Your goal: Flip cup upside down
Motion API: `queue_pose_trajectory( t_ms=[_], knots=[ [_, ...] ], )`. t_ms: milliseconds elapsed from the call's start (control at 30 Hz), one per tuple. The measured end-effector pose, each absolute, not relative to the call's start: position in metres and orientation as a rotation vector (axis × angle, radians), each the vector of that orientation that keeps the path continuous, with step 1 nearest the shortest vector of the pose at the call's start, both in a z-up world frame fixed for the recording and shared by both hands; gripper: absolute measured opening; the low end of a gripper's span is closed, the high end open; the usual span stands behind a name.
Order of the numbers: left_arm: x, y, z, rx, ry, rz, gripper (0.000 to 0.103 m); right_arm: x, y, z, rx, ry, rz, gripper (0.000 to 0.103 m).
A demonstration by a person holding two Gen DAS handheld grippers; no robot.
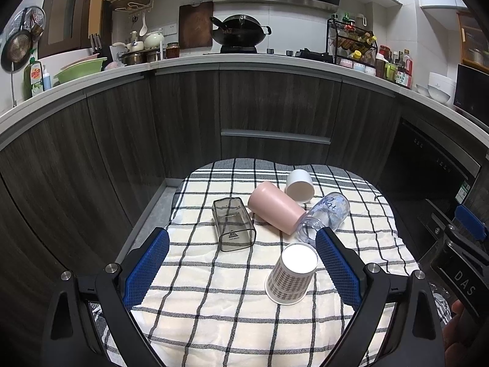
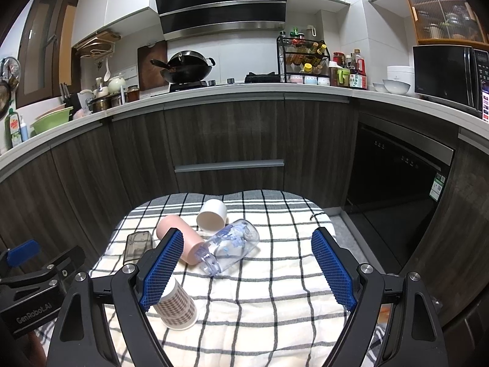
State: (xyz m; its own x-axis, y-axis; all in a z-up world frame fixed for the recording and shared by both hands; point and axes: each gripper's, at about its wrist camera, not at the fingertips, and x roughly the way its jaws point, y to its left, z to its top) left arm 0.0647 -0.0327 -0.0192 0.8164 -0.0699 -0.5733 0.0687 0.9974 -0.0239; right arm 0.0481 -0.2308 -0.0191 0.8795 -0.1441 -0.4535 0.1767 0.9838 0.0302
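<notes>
kitchen, dark wood cabinets (image 2: 229, 134) | checked cloth (image 1: 214, 305) covers worktop – plaid paper cup (image 1: 290, 275) upside down | left tongs (image 1: 243, 263) + right tongs (image 2: 247, 267) wide open, empty

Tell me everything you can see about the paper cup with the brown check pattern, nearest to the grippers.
The paper cup looks like thin paper, printed with a small brown and white check. It already stands upside down: the wide rolled rim rests on the checked cloth, and the flat white base faces up. It tapers toward that base. It sits at the near side of the cloth, apart from the other cups and the clear bottle behind it. Nothing grips it; in the right wrist view a blue gripper finger hides part of it.
</notes>
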Motion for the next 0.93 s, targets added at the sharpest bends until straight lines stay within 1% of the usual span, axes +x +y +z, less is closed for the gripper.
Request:
queue_pose_trajectory(
  t_ms=[200,933],
  knots=[
    [0.0619,-0.0347,-0.0142,0.001,0.596,-0.077,0.099,0.046,-0.2323,-0.0167,0.079,0.468,-0.173,0.086],
    [0.0616,-0.0361,-0.0165,0.007,0.602,-0.068,0.1,0.0435,-0.2325,-0.0134,0.075,0.464,-0.182,0.086]
  ],
)
